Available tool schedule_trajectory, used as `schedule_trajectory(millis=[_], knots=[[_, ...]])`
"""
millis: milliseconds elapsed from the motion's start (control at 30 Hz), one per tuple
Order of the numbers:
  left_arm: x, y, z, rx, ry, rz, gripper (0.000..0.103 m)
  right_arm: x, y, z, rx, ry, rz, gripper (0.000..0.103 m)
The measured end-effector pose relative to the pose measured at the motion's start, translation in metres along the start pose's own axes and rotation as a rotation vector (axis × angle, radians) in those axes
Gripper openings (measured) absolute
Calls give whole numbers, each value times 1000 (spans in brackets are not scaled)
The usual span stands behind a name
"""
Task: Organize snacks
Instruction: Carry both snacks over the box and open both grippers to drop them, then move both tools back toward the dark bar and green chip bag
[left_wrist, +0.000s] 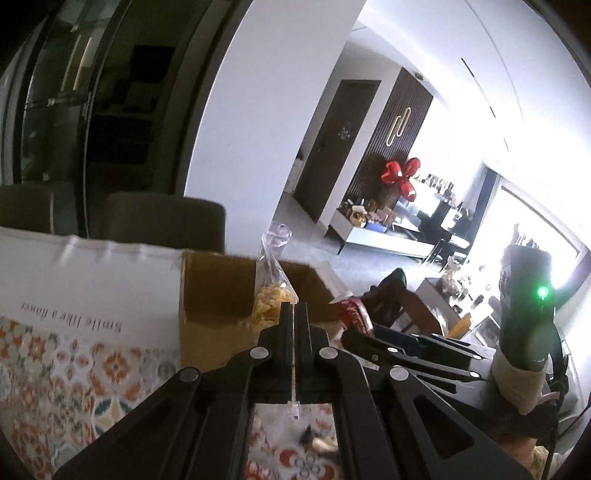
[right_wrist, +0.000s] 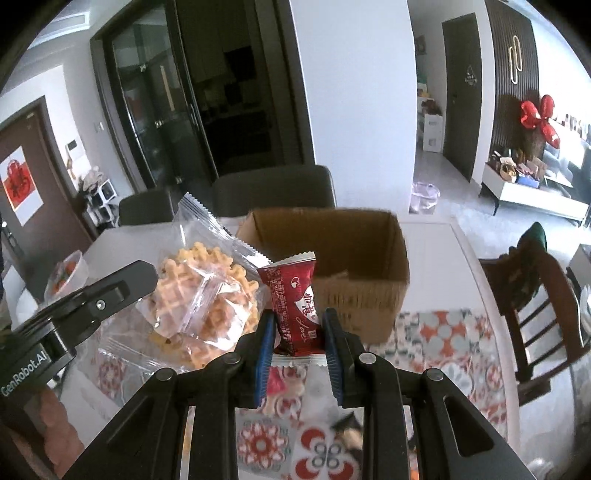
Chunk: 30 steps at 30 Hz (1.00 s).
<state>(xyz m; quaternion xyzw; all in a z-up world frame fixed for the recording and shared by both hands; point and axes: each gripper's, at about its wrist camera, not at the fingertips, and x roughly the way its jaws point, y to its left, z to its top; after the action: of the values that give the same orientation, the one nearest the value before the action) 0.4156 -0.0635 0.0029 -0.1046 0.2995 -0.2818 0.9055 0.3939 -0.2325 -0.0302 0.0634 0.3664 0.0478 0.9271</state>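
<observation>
Left tongs (left_wrist: 294, 314): pressed together on clear waffle bag (right_wrist: 199, 291) edge.
Right tongs (right_wrist: 299, 325): pinching red snack packet (right_wrist: 293, 295) (upright).
Cardboard box (right_wrist: 332, 251): open, behind, on table (right_wrist: 454, 258).

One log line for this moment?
left gripper: shut on waffle bag | right gripper: shut on red snack packet | cardboard box: open, ahead

Daylight from a window (left_wrist: 535, 221) blows out the left view's right side (glare), fisheye edges curve and darken.
</observation>
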Motion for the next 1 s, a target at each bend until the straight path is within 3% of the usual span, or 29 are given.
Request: schedule_trajectory(millis=[233, 433, 633, 833, 867, 933, 967, 1000], knots=[[44, 9, 41, 11, -7, 12, 2, 31, -14, 52, 15, 24, 18, 27], [81, 20, 59, -12, 1, 33, 2, 62, -28, 77, 25, 57, -28, 27], [125, 43, 50, -60, 99, 68, 2, 95, -34, 84, 26, 103, -50, 27], [144, 64, 33, -98, 192, 126, 4, 130, -38, 81, 27, 180, -35, 28], [142, 63, 32, -83, 204, 133, 7, 136, -40, 80, 33, 197, -37, 28], [140, 59, 32, -40, 206, 166, 23, 144, -42, 78, 30, 217, -38, 31], [138, 56, 33, -24, 198, 177, 34, 145, -43, 77, 33, 225, -37, 42], [134, 54, 34, -13, 186, 185, 38, 146, -44, 77, 41, 230, -34, 49]])
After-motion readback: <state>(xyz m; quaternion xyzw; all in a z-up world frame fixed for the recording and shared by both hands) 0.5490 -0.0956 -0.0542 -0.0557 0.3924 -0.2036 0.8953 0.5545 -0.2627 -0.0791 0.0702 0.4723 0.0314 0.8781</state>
